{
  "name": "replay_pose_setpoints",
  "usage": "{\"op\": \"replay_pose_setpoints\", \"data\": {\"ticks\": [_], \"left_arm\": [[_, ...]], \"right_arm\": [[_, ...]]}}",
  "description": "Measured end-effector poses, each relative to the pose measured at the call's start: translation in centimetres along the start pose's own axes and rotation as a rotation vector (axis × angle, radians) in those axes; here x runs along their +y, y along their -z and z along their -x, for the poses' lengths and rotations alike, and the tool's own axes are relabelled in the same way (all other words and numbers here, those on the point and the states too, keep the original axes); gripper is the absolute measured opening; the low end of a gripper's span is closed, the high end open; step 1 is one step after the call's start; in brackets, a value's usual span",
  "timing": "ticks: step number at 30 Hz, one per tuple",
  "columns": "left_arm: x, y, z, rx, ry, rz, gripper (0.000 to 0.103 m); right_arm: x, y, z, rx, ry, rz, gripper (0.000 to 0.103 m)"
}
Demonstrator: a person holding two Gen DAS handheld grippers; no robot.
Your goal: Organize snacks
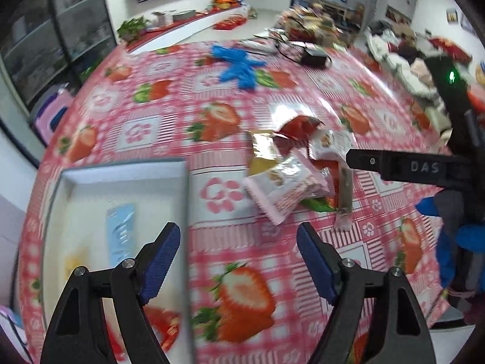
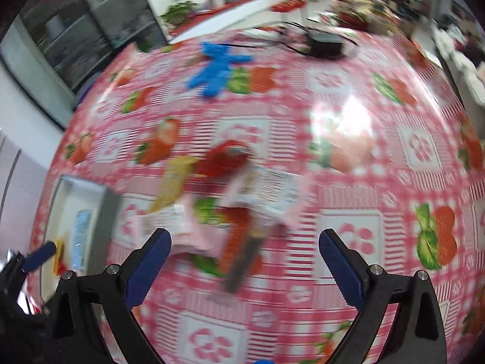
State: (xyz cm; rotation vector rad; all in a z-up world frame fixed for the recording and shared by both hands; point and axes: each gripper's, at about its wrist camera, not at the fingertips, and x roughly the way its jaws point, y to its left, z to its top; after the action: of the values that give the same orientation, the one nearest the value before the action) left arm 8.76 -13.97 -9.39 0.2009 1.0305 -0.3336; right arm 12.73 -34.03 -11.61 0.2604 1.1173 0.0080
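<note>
A pile of snack packets [image 1: 291,173] lies on the strawberry tablecloth: a red one, a gold one, pink-white ones and a long bar. The pile shows blurred in the right wrist view [image 2: 230,206]. A white box [image 1: 100,182] sits at the left with a light blue packet [image 1: 119,233] and other packets inside; it also shows in the right wrist view [image 2: 75,200]. My left gripper [image 1: 238,242] is open and empty, above the box's right edge. My right gripper [image 2: 244,242] is open and empty, just short of the pile. A black finger of the right gripper [image 1: 394,166] reaches the pile's right side.
A blue rubber glove [image 1: 239,65] lies at the table's far side, next to a black adapter with cable [image 1: 313,56]. More snacks and clutter [image 1: 306,24] are heaped at the far edge. A pink stool [image 1: 51,115] stands left of the table.
</note>
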Motion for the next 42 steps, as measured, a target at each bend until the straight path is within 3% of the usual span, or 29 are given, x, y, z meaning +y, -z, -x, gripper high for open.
{"op": "replay_pose_setpoints", "data": {"ticks": [7,14,15,16,17,18,21,26,32,33,35,37,38,39,40,42], "left_arm": [[-4.3,-1.3,-3.6,-0.055,-0.062,-0.172,0.082],[-5.3,-2.1,-6.6,-0.061,-0.071,-0.209,0.08],[-5.3,-2.1,-6.8,-0.062,-0.074,-0.201,0.074],[-5.3,-2.0,-6.8,-0.059,-0.064,-0.194,0.063],[-5.2,-2.0,-6.7,-0.054,-0.048,-0.174,0.053],[-5.1,-1.9,-6.6,-0.049,-0.043,-0.161,0.049],[-4.9,-1.2,-6.0,-0.043,-0.062,-0.128,0.046],[-4.2,2.6,-3.8,-0.028,-0.032,-0.022,0.046],[-5.2,8.6,-1.5,0.0,-0.04,0.085,0.048],[-5.5,9.0,-1.2,-0.004,-0.048,0.086,0.052],[-5.9,9.8,-0.8,-0.012,-0.067,0.08,0.082],[-5.9,10.1,-0.5,-0.034,-0.099,0.065,0.084],[-5.7,10.1,-0.4,-0.032,-0.108,0.063,0.084],[-5.4,10.0,-0.5,-0.031,-0.111,0.067,0.084],[-5.0,10.0,-0.5,-0.03,-0.11,0.077,0.084],[-4.2,10.0,-0.4,-0.03,-0.091,0.109,0.084]], "right_arm": [[-1.7,0.9,-2.0,0.043,0.011,-0.029,0.099],[-0.8,1.2,-3.9,0.056,0.041,0.025,0.098],[-0.3,1.3,-3.9,0.043,0.062,0.054,0.088],[0.0,1.4,-3.8,0.033,0.08,0.077,0.078],[0.5,1.4,-3.7,0.021,0.093,0.111,0.052],[0.9,1.6,-3.6,0.02,0.097,0.145,0.036],[0.9,2.0,-3.5,0.014,0.08,0.169,0.028],[-0.5,4.1,-2.0,0.006,0.051,0.17,0.027],[-3.4,9.1,0.8,-0.001,0.069,0.189,0.027],[-3.9,10.0,1.3,0.0,0.075,0.194,0.027],[-4.7,11.2,2.1,0.006,0.074,0.193,0.027],[-5.9,12.3,2.9,0.012,0.06,0.176,0.028],[-6.5,12.7,3.2,0.009,0.066,0.162,0.037],[-7.2,13.0,3.5,0.004,0.079,0.144,0.065],[-7.9,13.3,3.8,-0.009,0.095,0.12,0.078],[-8.5,13.3,4.0,-0.024,0.095,0.088,0.083]]}}
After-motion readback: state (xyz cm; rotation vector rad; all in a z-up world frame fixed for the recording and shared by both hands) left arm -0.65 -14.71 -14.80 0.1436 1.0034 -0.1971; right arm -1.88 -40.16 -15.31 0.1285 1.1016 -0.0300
